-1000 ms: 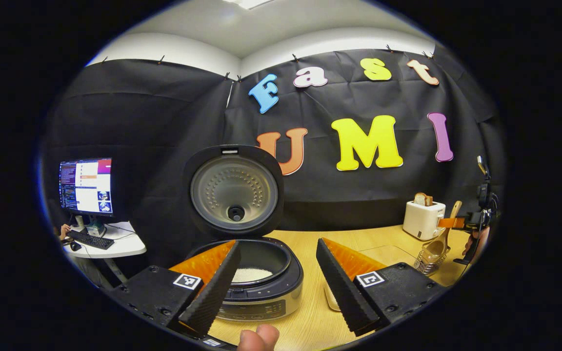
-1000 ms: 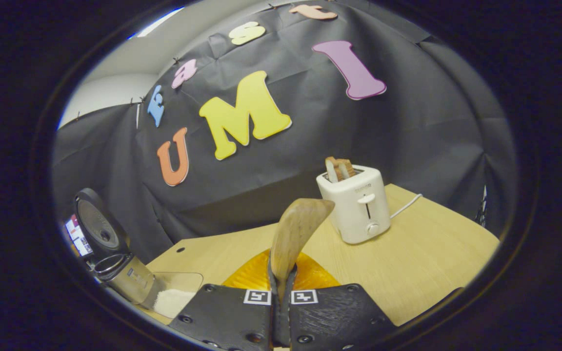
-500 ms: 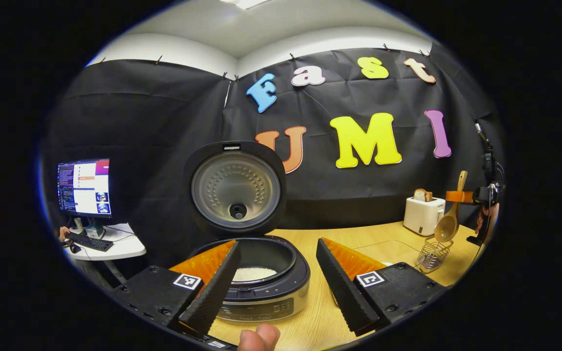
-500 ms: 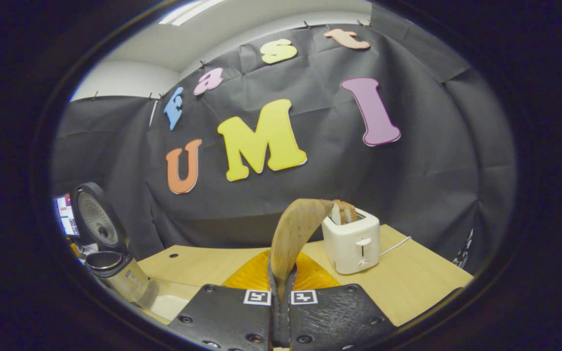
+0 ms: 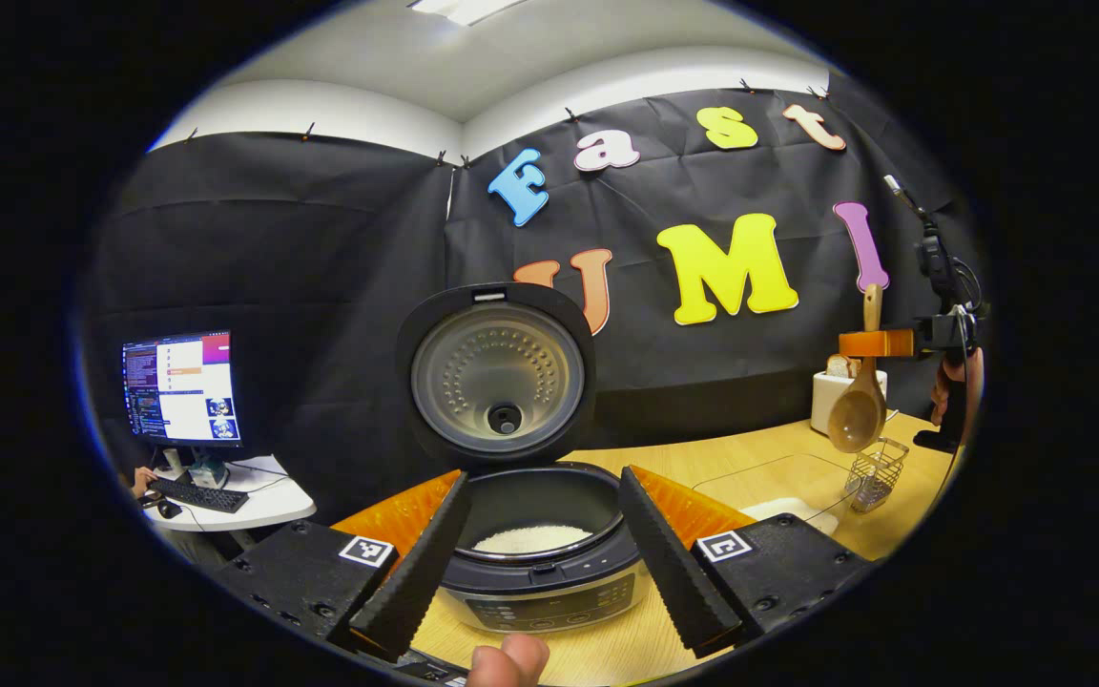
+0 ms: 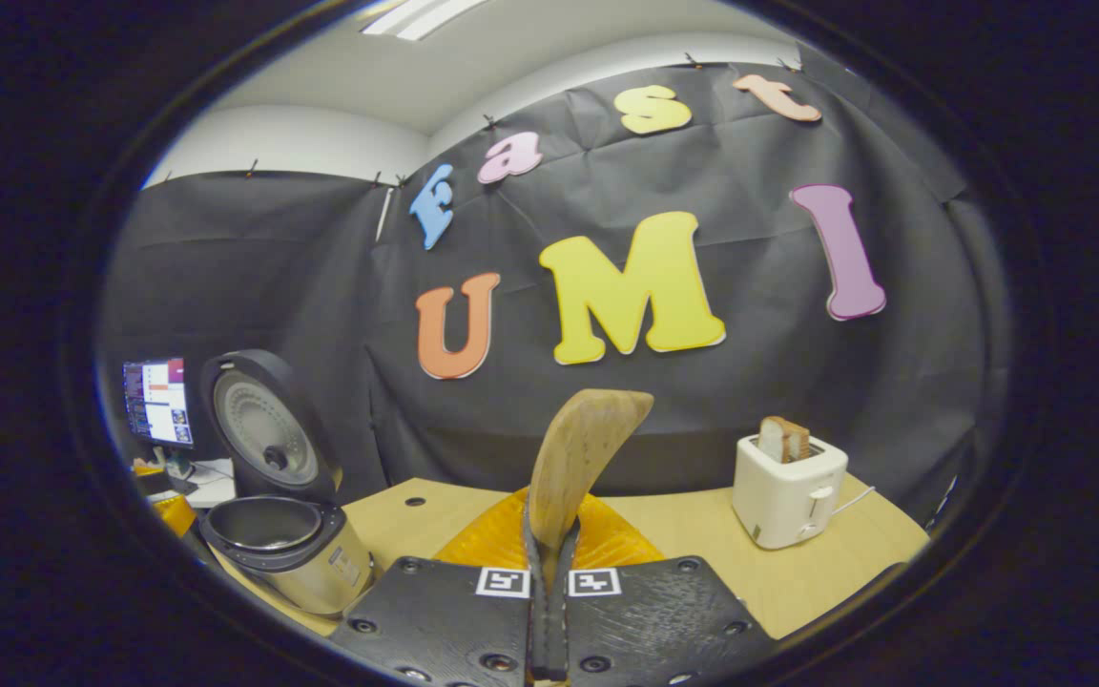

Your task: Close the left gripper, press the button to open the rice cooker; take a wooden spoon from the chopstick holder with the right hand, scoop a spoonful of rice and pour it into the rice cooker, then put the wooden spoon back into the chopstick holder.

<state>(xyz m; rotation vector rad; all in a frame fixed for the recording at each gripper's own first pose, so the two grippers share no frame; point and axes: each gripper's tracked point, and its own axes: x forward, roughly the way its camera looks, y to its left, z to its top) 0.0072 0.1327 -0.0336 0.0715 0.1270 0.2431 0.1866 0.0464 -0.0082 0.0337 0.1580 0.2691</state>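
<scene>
The rice cooker [image 5: 549, 582] stands with its lid [image 5: 497, 377] raised, and white rice lies in its pot. My left gripper [image 5: 544, 474] is open just in front of it, one finger on each side of the pot. Off to the right, my right gripper [image 5: 879, 343] is shut on the wooden spoon [image 5: 855, 415], whose bowl hangs down above the wire chopstick holder [image 5: 876, 472]. In the right gripper view the spoon's handle [image 6: 578, 458] sticks up between the shut fingers of my right gripper [image 6: 549, 572]. The open cooker [image 6: 282, 534] stands at the left there.
A clear container with white rice [image 5: 778, 506] lies on the wooden table [image 5: 683, 463] between the cooker and the holder. A white toaster [image 6: 788, 487] with bread stands at the back right. A monitor [image 5: 182, 386] sits on a side desk at the far left.
My right gripper has lifted the wooden spoon up out of the chopstick holder and turned towards the cooker. My left gripper has shifted so the cooker sits between its fingers.
</scene>
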